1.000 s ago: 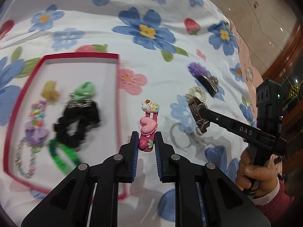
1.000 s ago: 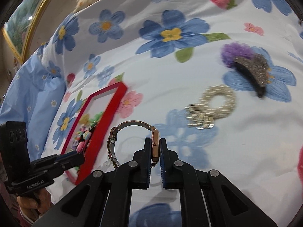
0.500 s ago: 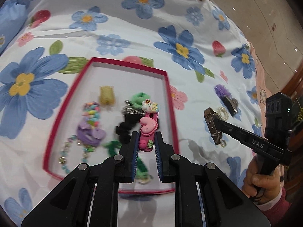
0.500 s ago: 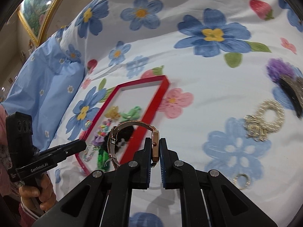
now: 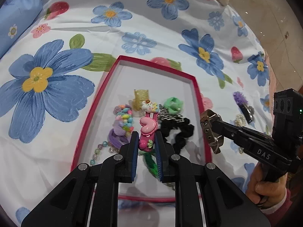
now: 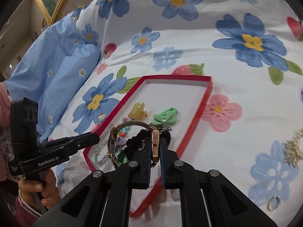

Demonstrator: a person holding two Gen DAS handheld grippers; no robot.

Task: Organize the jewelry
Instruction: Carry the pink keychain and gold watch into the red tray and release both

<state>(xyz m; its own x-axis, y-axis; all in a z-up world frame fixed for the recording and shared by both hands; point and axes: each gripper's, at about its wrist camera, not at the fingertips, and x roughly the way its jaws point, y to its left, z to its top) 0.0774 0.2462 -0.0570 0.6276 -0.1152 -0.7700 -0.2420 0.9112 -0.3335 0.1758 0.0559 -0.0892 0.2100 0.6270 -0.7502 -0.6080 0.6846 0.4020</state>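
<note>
My left gripper (image 5: 145, 143) is shut on a pink heart hair clip (image 5: 148, 126) and holds it above the red-rimmed tray (image 5: 197, 89). My right gripper (image 6: 155, 151) is shut on a rose-gold wristwatch (image 6: 155, 143) over the tray's (image 6: 206, 94) near right side; it shows in the left wrist view (image 5: 210, 130) too. In the tray lie a black scrunchie (image 5: 180, 132), a green hair tie (image 5: 173, 105), a yellow claw clip (image 5: 141, 96), a bead bracelet (image 5: 125, 119) and a purple scrunchie (image 5: 117, 134).
The tray rests on a flowered bedsheet (image 5: 56, 94). On the sheet to the right lie a pearl bracelet (image 6: 293, 149), a small ring (image 6: 273, 203) and a purple-and-black hair clip (image 5: 243, 102). A blue pillow (image 6: 53, 64) sits at the left.
Both grippers have moved left and over the tray, each still holding its item. The tray now sits nearer the middle of both views.
</note>
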